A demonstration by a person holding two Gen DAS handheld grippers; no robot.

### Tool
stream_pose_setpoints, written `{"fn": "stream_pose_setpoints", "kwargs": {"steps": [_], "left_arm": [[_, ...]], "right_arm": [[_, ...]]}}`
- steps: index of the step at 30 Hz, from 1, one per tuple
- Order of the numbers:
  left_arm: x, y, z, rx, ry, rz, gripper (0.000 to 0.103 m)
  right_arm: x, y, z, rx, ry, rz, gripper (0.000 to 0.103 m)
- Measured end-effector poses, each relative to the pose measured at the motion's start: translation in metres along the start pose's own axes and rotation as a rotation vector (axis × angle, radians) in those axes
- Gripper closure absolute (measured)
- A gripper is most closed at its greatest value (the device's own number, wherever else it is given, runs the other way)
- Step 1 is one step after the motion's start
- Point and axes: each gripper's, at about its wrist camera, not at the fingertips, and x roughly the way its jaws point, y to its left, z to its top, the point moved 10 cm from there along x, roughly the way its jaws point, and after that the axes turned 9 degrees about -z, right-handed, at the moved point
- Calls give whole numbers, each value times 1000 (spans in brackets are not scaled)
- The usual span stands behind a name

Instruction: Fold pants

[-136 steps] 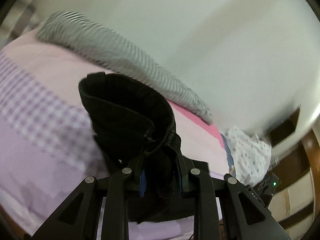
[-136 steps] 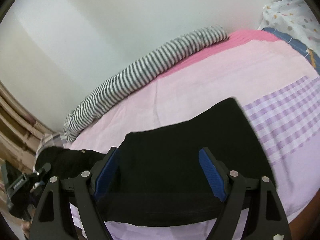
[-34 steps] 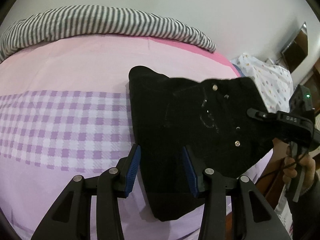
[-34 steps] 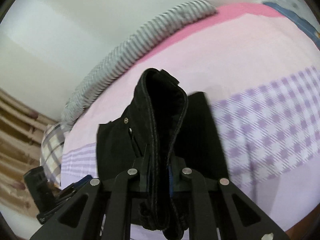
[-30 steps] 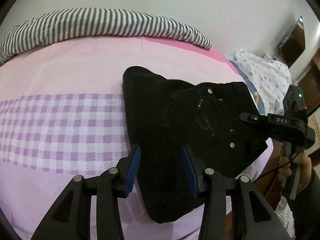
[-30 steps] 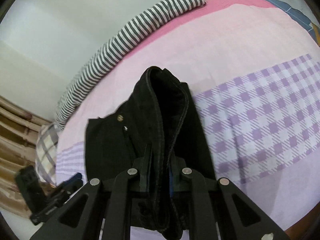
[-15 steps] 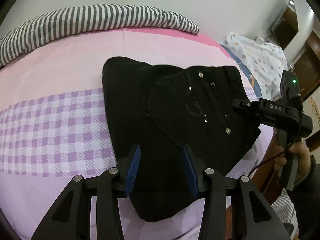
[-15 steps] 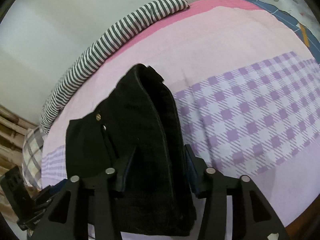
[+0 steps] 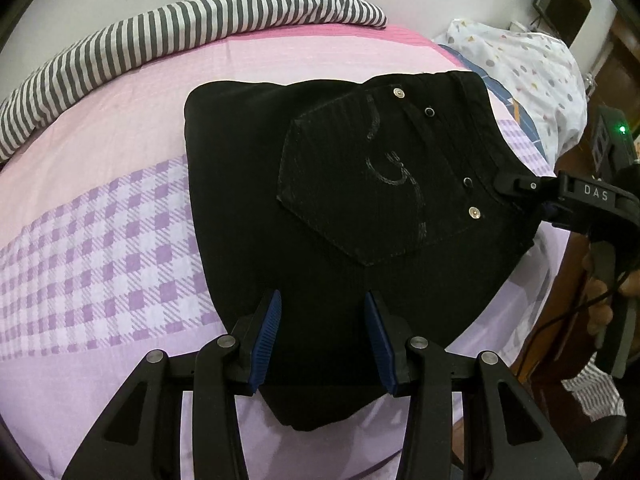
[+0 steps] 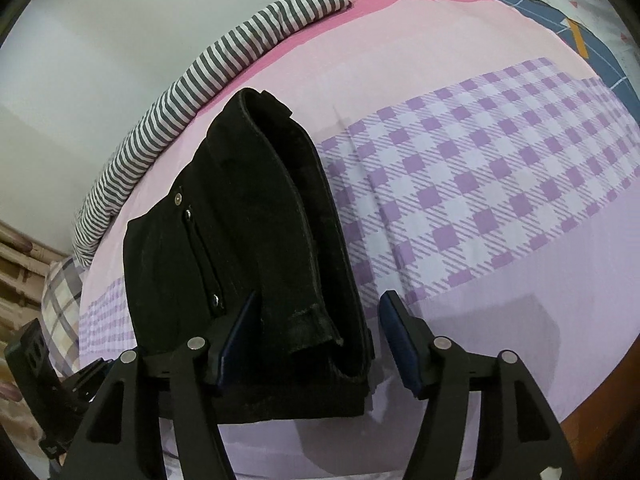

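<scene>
One folded pants [image 9: 320, 184] (two hand-held grippers open).

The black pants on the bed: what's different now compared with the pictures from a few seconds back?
The right gripper, clamped on the pants a second ago, has just been opening; the waistband end lies between its pads, no longer pinched. The pants, lifted earlier, now lie folded on the bedsheet. The left gripper stayed open above them; the striped pillow hasn't moved.

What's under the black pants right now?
The folded black pants lie on the bedsheet, across its pink band and purple check band. The fabric hides whatever else may lie beneath; only sheet shows around the edges.
</scene>
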Motion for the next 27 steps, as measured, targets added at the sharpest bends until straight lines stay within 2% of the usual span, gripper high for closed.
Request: {"fn": "stream_pose_setpoints", "kwargs": {"steps": [14,17,22,24,27], "left_arm": [[-4,-3,-11,14,-4,2,58],[-22,3,0,-18,-75,-49,58],[-52,17,34,-31,-198,-66,58],[-54,27,49,-55,-205,-76,58],[-50,37,74,-66,-216,-97,58]], "right_arm": [[-6,-3,-10,22,16,-22,39],[-11,-1,-5,3,9,-43,39],[-47,13,28,-121,-152,-150,39],[-57,28,44,-169,-206,-150,39],[-59,50,64,-212,-230,-128,39]]}}
